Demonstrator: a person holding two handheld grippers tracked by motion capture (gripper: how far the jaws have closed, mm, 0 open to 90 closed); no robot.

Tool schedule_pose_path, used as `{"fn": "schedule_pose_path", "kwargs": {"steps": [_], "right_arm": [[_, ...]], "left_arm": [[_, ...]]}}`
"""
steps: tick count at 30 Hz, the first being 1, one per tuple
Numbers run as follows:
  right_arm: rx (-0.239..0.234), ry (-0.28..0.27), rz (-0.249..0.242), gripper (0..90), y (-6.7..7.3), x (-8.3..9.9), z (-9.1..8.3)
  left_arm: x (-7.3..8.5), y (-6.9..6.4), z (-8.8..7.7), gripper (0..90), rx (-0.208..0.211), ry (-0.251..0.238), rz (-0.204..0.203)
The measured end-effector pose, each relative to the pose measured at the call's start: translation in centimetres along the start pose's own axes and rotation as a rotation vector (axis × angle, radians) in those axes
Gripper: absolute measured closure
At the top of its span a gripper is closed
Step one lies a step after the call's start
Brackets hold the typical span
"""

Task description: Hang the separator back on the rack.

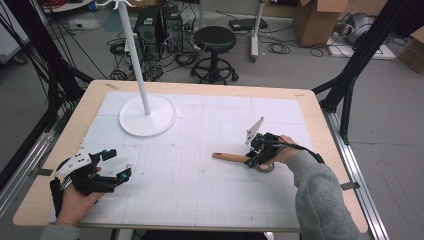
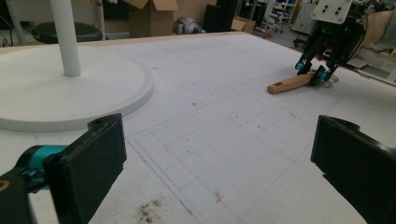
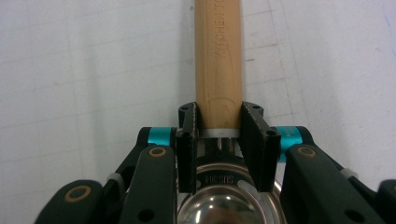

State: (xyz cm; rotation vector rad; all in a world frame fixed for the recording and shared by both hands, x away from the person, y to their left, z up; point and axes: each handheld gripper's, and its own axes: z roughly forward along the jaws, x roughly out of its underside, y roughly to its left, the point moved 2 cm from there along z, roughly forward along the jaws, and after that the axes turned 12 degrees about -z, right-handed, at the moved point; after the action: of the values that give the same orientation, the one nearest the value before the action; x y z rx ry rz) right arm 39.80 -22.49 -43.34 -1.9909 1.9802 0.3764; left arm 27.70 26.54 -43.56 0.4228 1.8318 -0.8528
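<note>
A utensil with a wooden handle [image 1: 230, 157] and a shiny steel bowl [image 1: 265, 167] lies on the white gridded mat at the right. My right gripper [image 1: 252, 159] sits over the place where handle meets bowl. In the right gripper view its two black pads lie flush against both sides of the handle [image 3: 218, 60], just ahead of the steel bowl [image 3: 224, 200], so the right gripper [image 3: 218, 126] is shut on it. The utensil rests flat on the mat. My left gripper [image 1: 120, 164] rests near the front left of the table, open, with nothing between its fingers [image 2: 93, 158].
A white stand with a round base [image 1: 148, 116] and a tall pole [image 1: 135, 55] occupies the back left of the mat [image 1: 200, 190]. Beyond the table are a black stool [image 1: 215, 40], cables and cardboard boxes [image 1: 315, 20]. The left gripper view shows the far-off right gripper [image 2: 314, 72].
</note>
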Motion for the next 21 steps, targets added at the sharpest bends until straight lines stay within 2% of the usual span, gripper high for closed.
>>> {"fn": "schedule_pose_path", "kwargs": {"steps": [2,7,17,21], "right_arm": [[0.007,0.003,-0.012,69.3,0.0,0.0,0.0],[0.012,0.000,-0.003,69.6,0.2,0.0,0.0],[0.017,-0.001,-0.032,69.8,0.5,0.1,-0.4],[0.034,-0.023,-0.032,69.9,0.6,0.1,-1.1]], "left_arm": [[0.0,0.0,0.0,3.8,-0.001,0.000,0.001],[0.0,0.0,0.0,3.8,0.003,-0.004,0.000],[-0.1,0.0,0.1,3.8,0.000,-0.001,0.001],[-0.1,0.0,0.2,3.8,0.000,0.002,0.002]]}}
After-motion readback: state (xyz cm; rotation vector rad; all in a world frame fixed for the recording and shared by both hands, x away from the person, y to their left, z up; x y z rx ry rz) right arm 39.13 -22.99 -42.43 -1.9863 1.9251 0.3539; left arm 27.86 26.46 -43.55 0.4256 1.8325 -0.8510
